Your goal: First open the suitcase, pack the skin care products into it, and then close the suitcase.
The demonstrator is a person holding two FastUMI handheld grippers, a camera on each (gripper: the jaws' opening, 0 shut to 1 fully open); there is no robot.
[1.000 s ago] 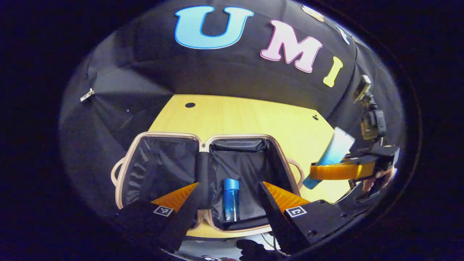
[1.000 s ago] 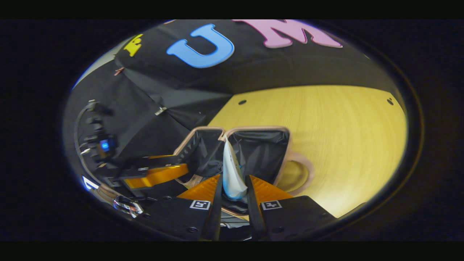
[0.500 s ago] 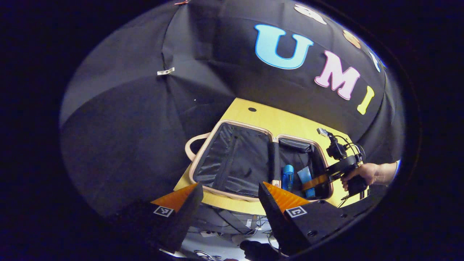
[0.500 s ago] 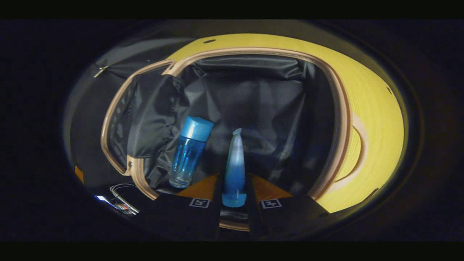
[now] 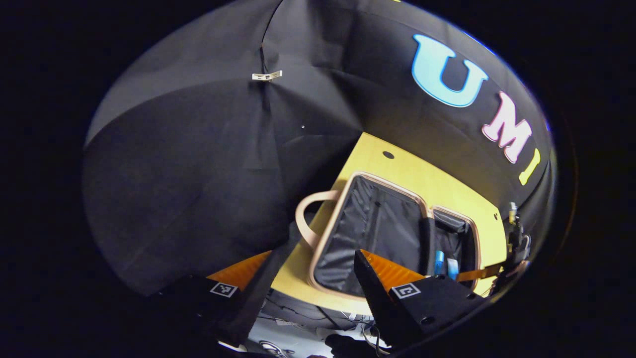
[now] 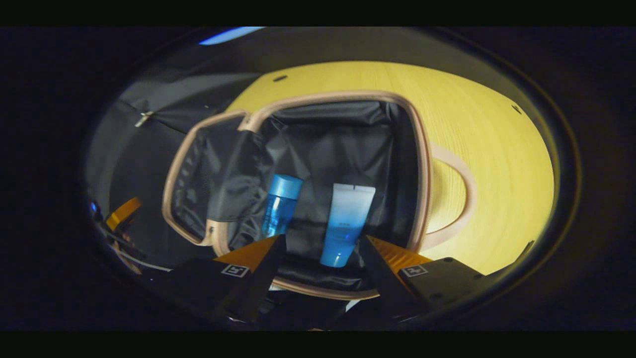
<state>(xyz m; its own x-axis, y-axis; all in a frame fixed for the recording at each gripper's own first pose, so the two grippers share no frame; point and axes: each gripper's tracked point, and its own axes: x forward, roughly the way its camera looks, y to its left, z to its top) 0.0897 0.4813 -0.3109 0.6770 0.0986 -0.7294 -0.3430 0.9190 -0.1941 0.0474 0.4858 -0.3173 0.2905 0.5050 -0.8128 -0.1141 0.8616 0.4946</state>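
black cloth is hanging behind a yellow wooden table (image 6: 487,149), where the suitcase (image 6: 417,149) is lying open near its front edge, with a blue bottle (image 6: 280,204) and a blue-and-white tube (image 6: 345,221) side by side in its right half. packing is looking done, so closing is coming next. the right gripper (image 6: 323,248) is hovering with jaws apart and empty just above the tube, the left gripper (image 5: 313,268) is gaping empty by the left handle (image 5: 308,219), and nothing is blocking the left half from folding over.

No legible text or labels.
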